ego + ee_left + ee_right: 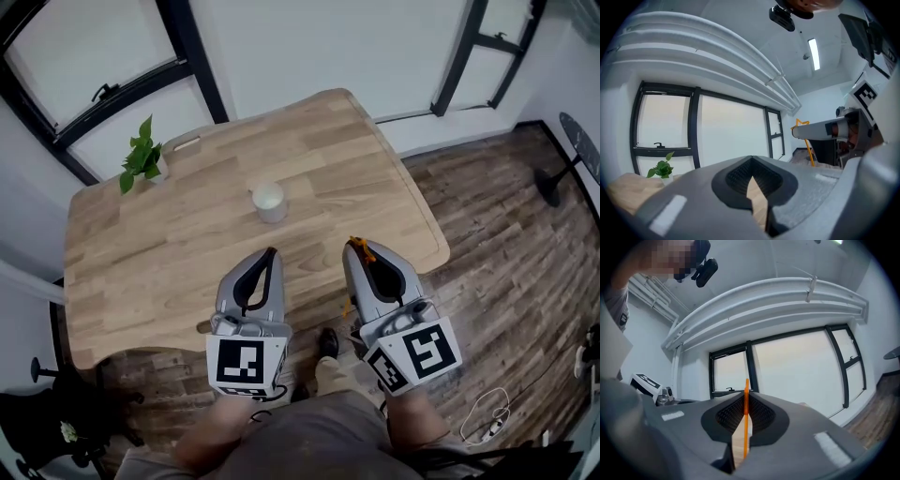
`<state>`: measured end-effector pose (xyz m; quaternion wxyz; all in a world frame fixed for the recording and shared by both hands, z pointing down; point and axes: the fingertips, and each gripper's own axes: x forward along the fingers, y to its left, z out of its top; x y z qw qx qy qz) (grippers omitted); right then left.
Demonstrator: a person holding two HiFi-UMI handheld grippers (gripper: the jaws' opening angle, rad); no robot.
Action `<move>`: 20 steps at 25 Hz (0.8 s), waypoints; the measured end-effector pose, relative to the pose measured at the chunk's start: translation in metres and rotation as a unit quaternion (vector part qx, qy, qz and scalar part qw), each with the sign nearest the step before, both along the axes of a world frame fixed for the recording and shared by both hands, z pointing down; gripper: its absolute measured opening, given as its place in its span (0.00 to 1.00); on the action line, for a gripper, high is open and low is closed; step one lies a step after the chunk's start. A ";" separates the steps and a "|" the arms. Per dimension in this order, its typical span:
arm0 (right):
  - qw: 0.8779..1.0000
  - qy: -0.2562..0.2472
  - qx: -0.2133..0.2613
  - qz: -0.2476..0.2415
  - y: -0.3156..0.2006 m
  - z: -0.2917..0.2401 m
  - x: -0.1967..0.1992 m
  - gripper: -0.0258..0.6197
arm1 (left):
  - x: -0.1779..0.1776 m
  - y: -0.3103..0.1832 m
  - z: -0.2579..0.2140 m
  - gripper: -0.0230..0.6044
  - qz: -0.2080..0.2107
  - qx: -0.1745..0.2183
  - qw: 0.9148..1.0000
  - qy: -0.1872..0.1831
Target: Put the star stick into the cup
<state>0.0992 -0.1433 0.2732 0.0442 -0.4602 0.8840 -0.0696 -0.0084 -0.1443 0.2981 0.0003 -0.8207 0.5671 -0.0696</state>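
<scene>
The right claw is clamped on the star stick. In the right gripper view the thin orange shaft runs straight up between the closed pads, and the head view shows the star end poking above the tip. The left claw is closed with nothing in it. Its own view shows the pads together and only wood grain behind the small gap below them.

The white cup stands upright near the middle of the worktop. Both claws hang on the person's side of the cup, well short of it, with the right one off to the cup's right. A small potted plant sits well to the cup's left, near the window.

The risks lie in the approach. The shaft is slim and pinched at a single spot, so it may swivel in the pads if its lower end catches the cup's rim. The cup looks light and nothing braces it, so a sideways knock could tip it or slide it. Letting go too high could make the stick bounce out.
</scene>
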 end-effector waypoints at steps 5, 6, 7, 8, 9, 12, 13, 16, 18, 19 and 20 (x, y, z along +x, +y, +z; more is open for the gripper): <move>0.999 -0.012 0.000 -0.037 -0.050 -0.001 -0.005 0.11 | -0.002 -0.041 -0.008 0.04 -0.034 0.005 0.999 -0.017; 0.999 -0.014 0.001 -0.047 -0.059 -0.002 -0.008 0.11 | -0.004 -0.047 -0.010 0.04 -0.042 0.006 0.999 -0.020; 0.998 -0.016 0.002 -0.057 -0.067 -0.003 -0.011 0.11 | -0.005 -0.053 -0.012 0.04 -0.050 0.007 0.998 -0.023; 0.998 -0.017 0.004 -0.066 -0.074 -0.005 -0.014 0.11 | -0.007 -0.059 -0.015 0.04 -0.058 0.007 0.998 -0.026; 0.997 -0.019 0.007 -0.074 -0.081 -0.007 -0.017 0.11 | -0.009 -0.065 -0.018 0.04 -0.065 0.009 0.997 -0.027; 0.995 -0.023 0.019 -0.097 -0.099 -0.015 -0.027 0.11 | -0.016 -0.078 -0.025 0.04 -0.084 0.019 0.996 -0.029; 0.994 -0.024 0.023 -0.103 -0.105 -0.018 -0.030 0.11 | -0.018 -0.082 -0.028 0.04 -0.091 0.022 0.995 -0.030; 0.991 -0.028 0.036 -0.123 -0.120 -0.028 -0.039 0.11 | -0.027 -0.091 -0.037 0.04 -0.112 0.034 0.993 -0.031; 0.989 -0.029 0.046 -0.137 -0.129 -0.037 -0.047 0.11 | -0.036 -0.097 -0.042 0.04 -0.127 0.043 0.991 -0.029; 0.988 -0.029 0.050 -0.143 -0.133 -0.040 -0.052 0.11 | -0.041 -0.100 -0.044 0.04 -0.133 0.046 0.990 -0.028; 0.987 -0.029 0.052 -0.148 -0.137 -0.042 -0.057 0.11 | -0.045 -0.103 -0.046 0.04 -0.139 0.048 0.989 -0.026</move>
